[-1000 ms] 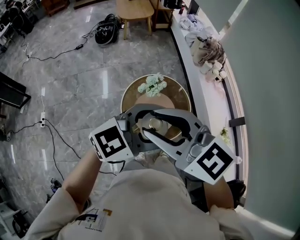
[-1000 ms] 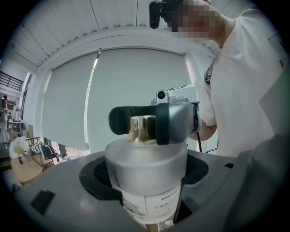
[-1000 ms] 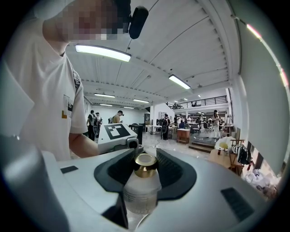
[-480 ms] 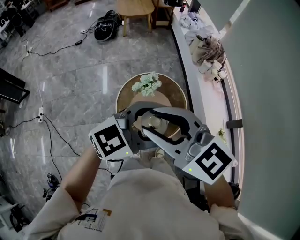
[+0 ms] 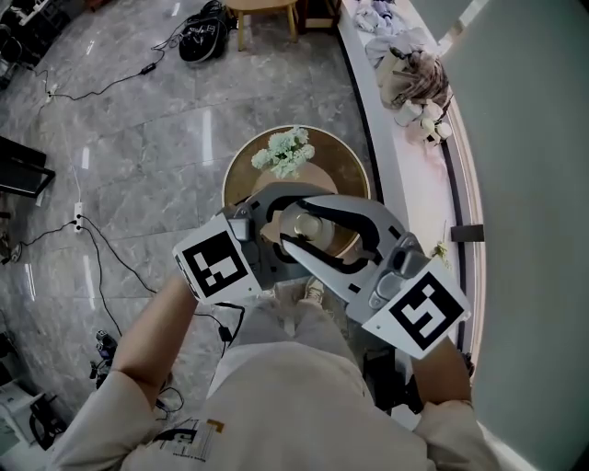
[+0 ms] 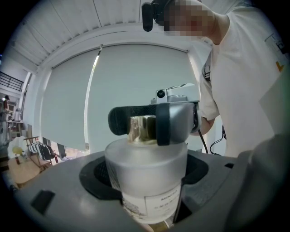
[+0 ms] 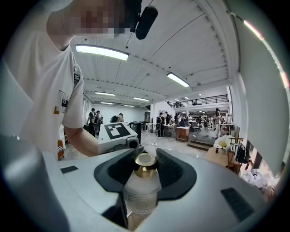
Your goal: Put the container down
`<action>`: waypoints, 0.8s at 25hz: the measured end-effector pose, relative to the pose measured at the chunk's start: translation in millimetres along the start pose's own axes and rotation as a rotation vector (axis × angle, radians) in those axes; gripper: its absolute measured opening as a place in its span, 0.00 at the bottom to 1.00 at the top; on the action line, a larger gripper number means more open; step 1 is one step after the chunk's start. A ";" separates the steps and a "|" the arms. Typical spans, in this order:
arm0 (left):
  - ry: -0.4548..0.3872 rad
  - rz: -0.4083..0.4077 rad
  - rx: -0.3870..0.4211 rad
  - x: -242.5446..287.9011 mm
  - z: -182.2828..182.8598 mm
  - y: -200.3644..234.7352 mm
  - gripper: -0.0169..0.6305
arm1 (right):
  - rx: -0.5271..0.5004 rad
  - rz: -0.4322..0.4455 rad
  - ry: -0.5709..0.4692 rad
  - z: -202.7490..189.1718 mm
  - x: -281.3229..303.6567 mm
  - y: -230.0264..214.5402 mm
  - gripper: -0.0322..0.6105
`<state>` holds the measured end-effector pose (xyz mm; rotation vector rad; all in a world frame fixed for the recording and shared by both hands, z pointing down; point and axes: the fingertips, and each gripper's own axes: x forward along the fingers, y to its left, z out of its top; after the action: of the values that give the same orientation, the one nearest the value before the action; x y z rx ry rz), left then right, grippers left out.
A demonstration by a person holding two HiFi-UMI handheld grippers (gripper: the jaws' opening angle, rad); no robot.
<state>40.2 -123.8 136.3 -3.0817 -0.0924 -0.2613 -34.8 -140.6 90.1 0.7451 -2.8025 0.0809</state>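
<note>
The container (image 5: 308, 224) is a frosted bottle with a gold cap, held in the air above a round table. My left gripper (image 5: 296, 219) is shut on the bottle's body (image 6: 147, 172), with a dark pad on each side. My right gripper (image 5: 319, 235) comes in from the right and is shut on the gold cap (image 7: 145, 164). In the left gripper view the right gripper's pads flank that cap (image 6: 141, 129). The two grippers cross over each other in front of my chest. The bottle's base is hidden.
Below the grippers stands a round wooden table (image 5: 348, 170) with a bunch of white flowers (image 5: 285, 152). A long white ledge (image 5: 405, 184) with soft toys (image 5: 416, 78) runs along the right. Cables (image 5: 101, 262), a black bag (image 5: 202, 41) and a wooden stool (image 5: 262, 9) are on the grey floor.
Both grippers keep the same hold on the bottle. The head view has drifted, so the table and flowers sit slightly higher and further left in the frame.
</note>
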 end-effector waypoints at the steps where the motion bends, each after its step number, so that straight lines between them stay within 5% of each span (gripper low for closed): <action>1: -0.003 -0.001 0.003 0.8 -3.9 1.0 0.54 | -0.002 -0.003 0.006 -4.4 1.8 -1.0 0.28; 8: -0.013 0.004 0.008 10.2 -40.7 2.3 0.54 | -0.035 -0.017 0.038 -42.5 11.3 -2.6 0.28; 20: 0.040 -0.011 -0.067 42.8 -165.3 52.7 0.54 | 0.041 0.007 0.067 -161.7 55.2 -59.6 0.28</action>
<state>58.1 -182.7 304.2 -3.1417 -0.1014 -0.3335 -16.8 -200.5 259.9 0.7280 -2.7476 0.1620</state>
